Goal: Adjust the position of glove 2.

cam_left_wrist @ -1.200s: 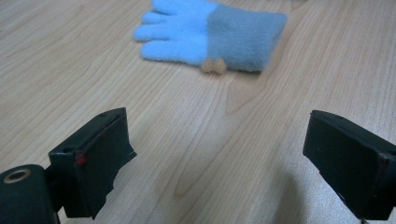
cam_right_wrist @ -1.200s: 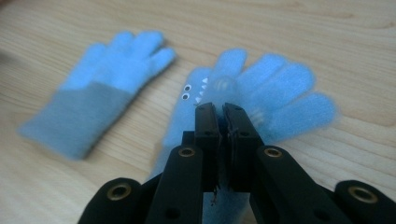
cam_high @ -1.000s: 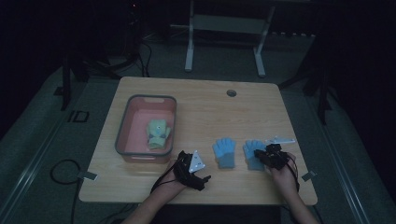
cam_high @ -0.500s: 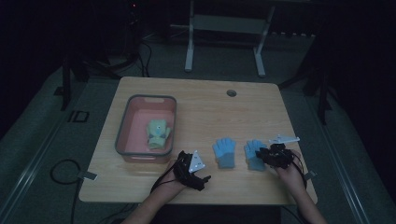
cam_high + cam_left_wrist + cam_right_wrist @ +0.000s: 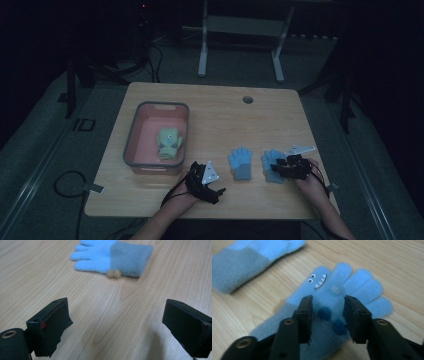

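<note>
the right gripper (image 5: 326, 315) has just been opening; its jaws stand part open over the monster glove (image 5: 342, 290) on the table (image 5: 220, 115), apparently released. the left gripper (image 5: 117, 322) waits wide open near the second glove (image 5: 112, 257), probably next for the pink bin (image 5: 131, 150).

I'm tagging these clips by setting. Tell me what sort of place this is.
Probably a dim lab or recording room, not a home: a light wooden table on grey carpet, a metal stand's legs behind it, and loose black cables on the floor.
</note>
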